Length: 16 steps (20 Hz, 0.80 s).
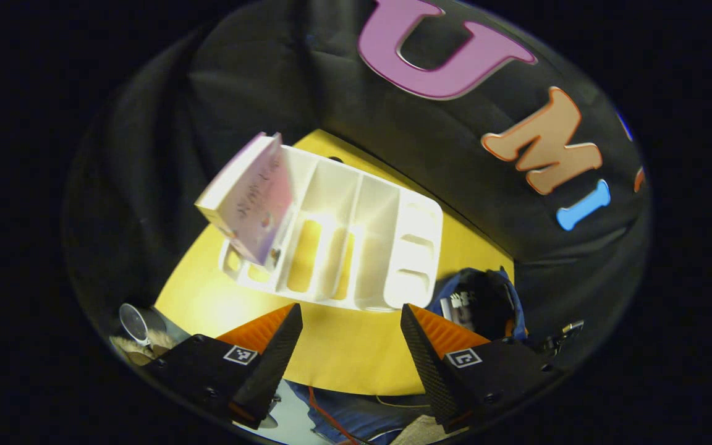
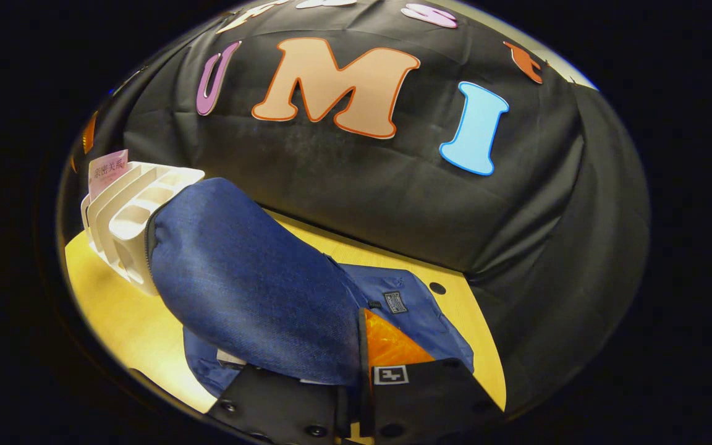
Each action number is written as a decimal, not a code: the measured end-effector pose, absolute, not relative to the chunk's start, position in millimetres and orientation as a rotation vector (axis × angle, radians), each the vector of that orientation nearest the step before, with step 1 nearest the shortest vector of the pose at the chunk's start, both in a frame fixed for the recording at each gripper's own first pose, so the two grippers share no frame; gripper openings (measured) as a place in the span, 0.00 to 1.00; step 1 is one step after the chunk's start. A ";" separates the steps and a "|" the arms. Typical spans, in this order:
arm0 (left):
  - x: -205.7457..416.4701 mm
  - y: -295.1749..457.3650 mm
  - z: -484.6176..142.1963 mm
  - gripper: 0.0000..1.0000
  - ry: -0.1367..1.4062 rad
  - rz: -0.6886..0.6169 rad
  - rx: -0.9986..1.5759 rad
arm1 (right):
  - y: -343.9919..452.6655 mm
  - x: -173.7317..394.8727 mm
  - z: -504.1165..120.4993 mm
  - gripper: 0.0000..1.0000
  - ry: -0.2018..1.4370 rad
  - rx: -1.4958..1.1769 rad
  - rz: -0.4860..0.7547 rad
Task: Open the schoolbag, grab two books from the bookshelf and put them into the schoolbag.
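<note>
- Clearly, the work stood at the second book: the right gripper [image 2: 356, 377] had its jaws pinched shut on the blue flap of the schoolbag [image 2: 257, 284], lifting it up and away so the mouth stayed open.
- The left gripper [image 1: 350, 346] had its jaws spread wide with nothing between them, hanging above the bench [image 1: 343, 358].
- Ahead of the left jaws, well apart from them, stood the white bookshelf [image 1: 362, 241], with one pale pink book [image 1: 257, 204] leaning in its end slot, up and to the left of the jaws.
- Just beyond the right-hand jaw of that gripper lay the open bag, and something pale with print showed inside; it may have been the first book, but I could not tell for sure.
- In my judgement the next move called for the left jaws to reach forward and leftward, close on the book's upper edge, lift it free of the slot, then carry it rightward to the mouth of the bag.
- The tilt of the book could make a square grip awkward, and the flap had to be kept raised.
- The bench was a smooth yellow top, brightly lit near the shelf, with a small round hole [image 2: 437, 288] past the right jaws.
- Black cloth walled the booth behind.
</note>
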<state>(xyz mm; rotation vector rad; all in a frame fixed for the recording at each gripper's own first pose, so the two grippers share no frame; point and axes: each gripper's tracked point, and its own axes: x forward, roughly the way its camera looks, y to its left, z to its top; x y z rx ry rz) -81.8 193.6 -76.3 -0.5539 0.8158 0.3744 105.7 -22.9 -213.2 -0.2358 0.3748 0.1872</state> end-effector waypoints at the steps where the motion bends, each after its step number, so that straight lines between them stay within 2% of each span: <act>1: -86.0 216.1 -71.2 0.94 0.805 0.407 -0.529 | -22.5 106.1 -214.1 0.07 0.377 -0.238 0.185; 4: -86.1 270.3 -59.6 0.94 0.799 0.466 -0.463 | -20.7 104.7 -216.1 0.07 0.396 -0.229 0.175; 5: -84.2 283.0 -62.4 0.89 0.809 0.474 -0.456 | -18.5 105.4 -219.9 0.07 0.403 -0.221 0.169; 6: -81.4 296.2 -66.4 0.94 0.834 0.479 -0.452 | -17.9 106.4 -220.5 0.07 0.407 -0.215 0.161; 7: -79.5 306.7 -73.5 0.88 0.859 0.489 -0.452 | -18.3 107.5 -220.4 0.07 0.410 -0.209 0.153; 9: -70.1 323.7 -85.7 0.93 0.900 0.475 -0.441 | -17.6 107.4 -220.8 0.07 0.412 -0.205 0.140; 16: -38.4 345.6 -115.3 0.88 1.007 0.412 -0.398 | -14.7 101.8 -223.1 0.07 0.429 -0.227 0.106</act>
